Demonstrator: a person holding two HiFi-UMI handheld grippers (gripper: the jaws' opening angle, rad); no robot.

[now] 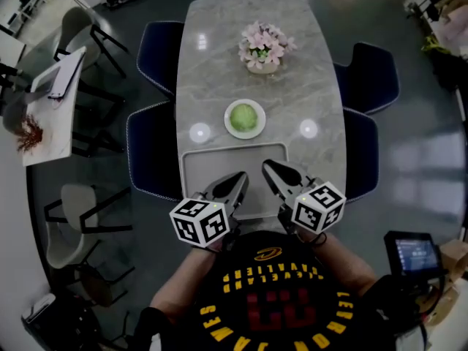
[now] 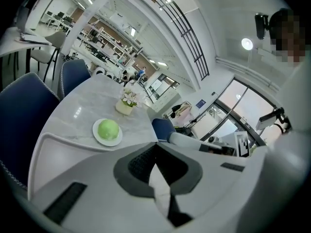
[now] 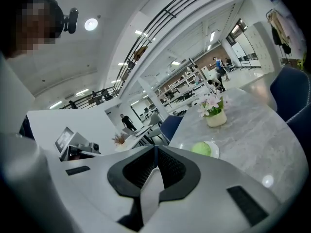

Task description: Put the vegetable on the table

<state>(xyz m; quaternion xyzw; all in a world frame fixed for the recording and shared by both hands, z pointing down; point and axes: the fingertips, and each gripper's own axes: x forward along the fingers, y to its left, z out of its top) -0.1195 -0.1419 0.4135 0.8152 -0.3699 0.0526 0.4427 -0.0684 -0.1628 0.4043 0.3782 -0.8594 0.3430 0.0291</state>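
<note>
Left tool (image 1: pixel 239 179), right tool (image 1: pixel 269 167): jaws together, short of vegetable (image 1: pixel 244 117), perhaps cabbage.

Head view: looks steeply down from high over the desk (image 1: pixel 219 64), above the end far from the flower pot (image 1: pixel 262 58); takes in the whole top. Left gripper view: sits low and close at that same end, faces along the desk toward the flower pot (image 2: pixel 126 104), from its near left. Right gripper view: equally low, from its near right. Shared by all three: flower pot and the plate (image 1: pixel 229 123) before it.
</note>
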